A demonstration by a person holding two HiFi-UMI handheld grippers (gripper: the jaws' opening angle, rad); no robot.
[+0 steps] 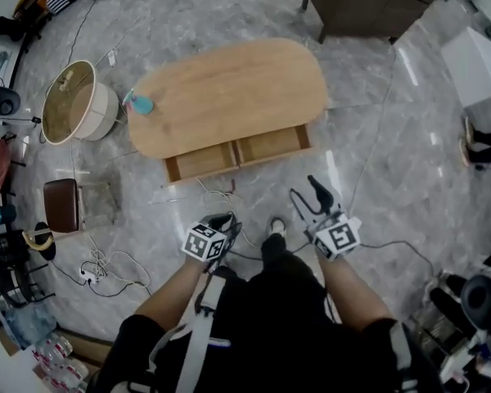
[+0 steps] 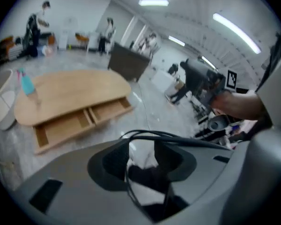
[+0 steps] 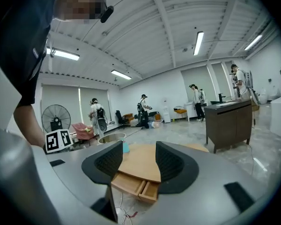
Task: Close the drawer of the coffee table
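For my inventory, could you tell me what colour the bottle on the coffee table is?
The bottle is teal; head view shows it best.

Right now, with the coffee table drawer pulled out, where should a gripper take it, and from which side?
Take the drawer by its front board, near the middle divider, coming from the person's side. It juts out from under the tabletop toward the person, open-topped, with no handle visible, so that board's top edge can probably be pinched.

Coffee tbl (image 2: 70,93), drawer (image 2: 68,127) open, hand-held gripper (image 2: 141,150) jaws apart
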